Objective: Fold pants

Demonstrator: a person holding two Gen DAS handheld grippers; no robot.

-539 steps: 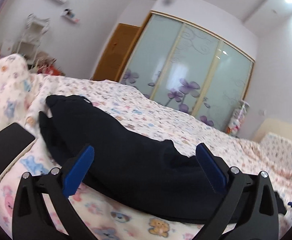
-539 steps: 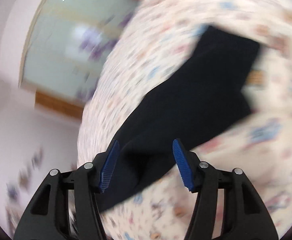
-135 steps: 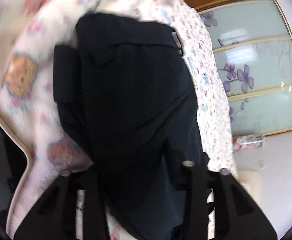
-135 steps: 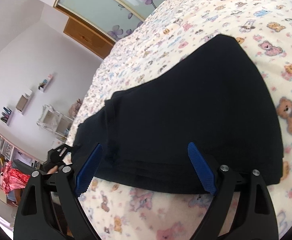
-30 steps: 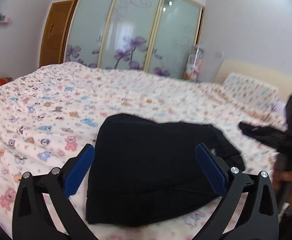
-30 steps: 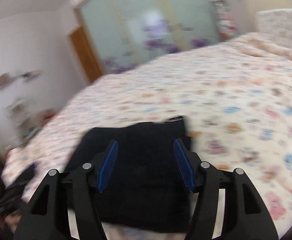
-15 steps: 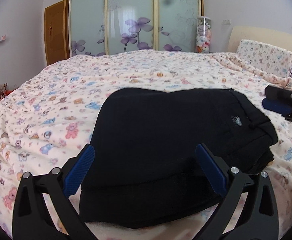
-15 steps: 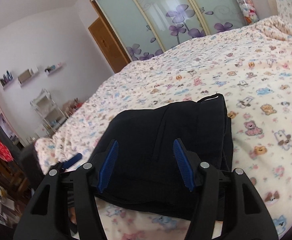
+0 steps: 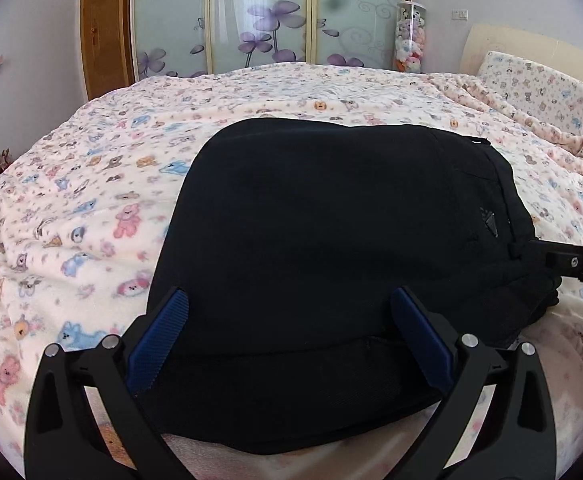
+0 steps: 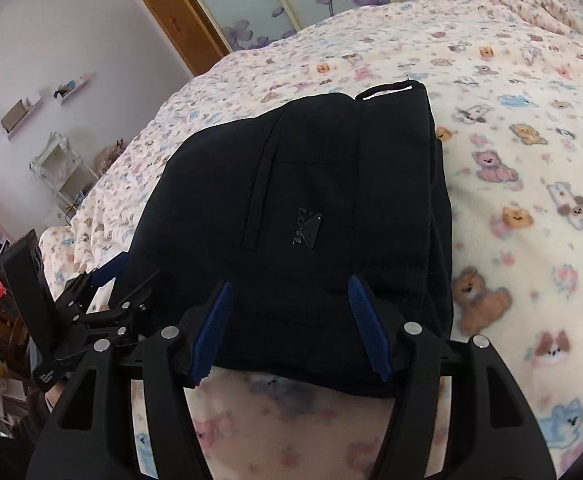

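Observation:
The black pants lie folded into a thick rectangle on the bed. In the left wrist view my left gripper hangs open and wide just over the bundle's near edge, with no cloth pinched. The right wrist view shows the pants from their other side, a small logo facing up. There my right gripper stands open over the near edge, its blue pads apart above the cloth. A finger of the right gripper pokes in at the pants' right side. My left gripper sits by their left edge.
A teddy-bear print blanket covers the whole bed. A pillow lies at the far right against the headboard. Sliding wardrobe doors and a wooden door stand beyond the bed. A white rack and wall shelves are at the left.
Both grippers have sunk toward the bed and tipped downward. The folded pants now fill much more of each view. Neither gripper's jaws have visibly changed.

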